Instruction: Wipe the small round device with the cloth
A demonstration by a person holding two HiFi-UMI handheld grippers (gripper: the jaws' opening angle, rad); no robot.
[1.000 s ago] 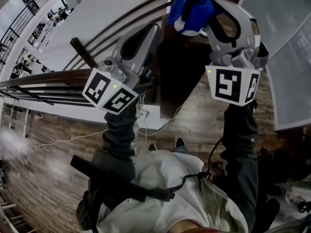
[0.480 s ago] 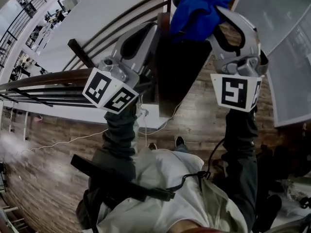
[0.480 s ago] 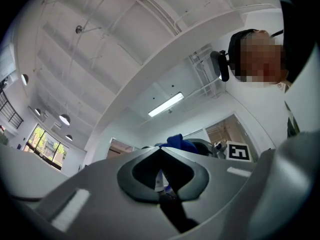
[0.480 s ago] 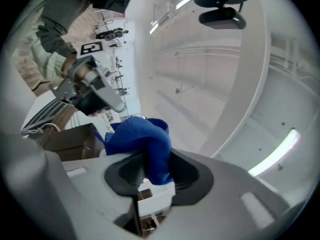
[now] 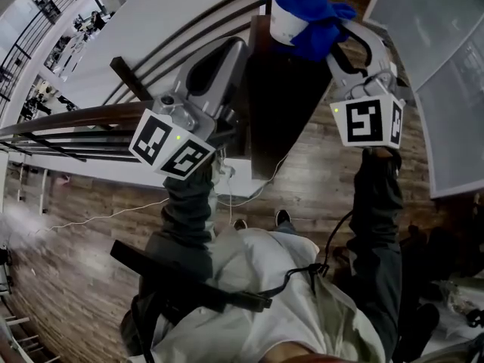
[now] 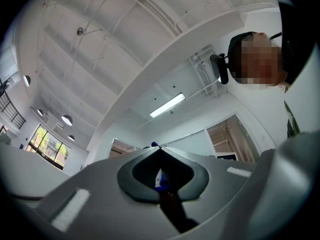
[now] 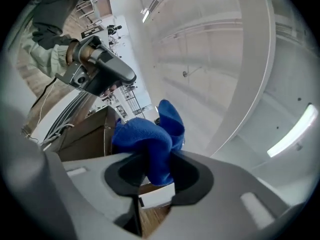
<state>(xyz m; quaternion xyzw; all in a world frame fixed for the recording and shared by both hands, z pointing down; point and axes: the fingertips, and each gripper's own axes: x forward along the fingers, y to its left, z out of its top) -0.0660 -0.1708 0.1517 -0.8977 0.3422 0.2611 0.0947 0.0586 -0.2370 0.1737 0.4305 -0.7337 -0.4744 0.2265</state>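
Observation:
In the head view the small round white device [image 5: 284, 20] stands on top of a dark wooden post [image 5: 274, 97]. A blue cloth [image 5: 318, 20] lies over the device's right side and top. My right gripper [image 5: 334, 27] is shut on that cloth; in the right gripper view the cloth [image 7: 150, 140] bulges out between the jaws, with a bit of the white device [image 7: 158, 196] beneath it. My left gripper [image 5: 239, 48] stays beside the post's left face, below the device, jaws shut with nothing in them; its tips [image 6: 159, 150] meet in the left gripper view.
Dark railing bars [image 5: 83, 119] run off to the left of the post. Far below lie a wooden floor [image 5: 91, 195] and a white cable [image 5: 113, 216]. A glass panel [image 5: 454, 89] stands at the right. The left gripper [image 7: 102, 69] shows in the right gripper view.
The right gripper has drawn the cloth to the right across the device, so the device's white left side now shows. The left gripper has stayed put.

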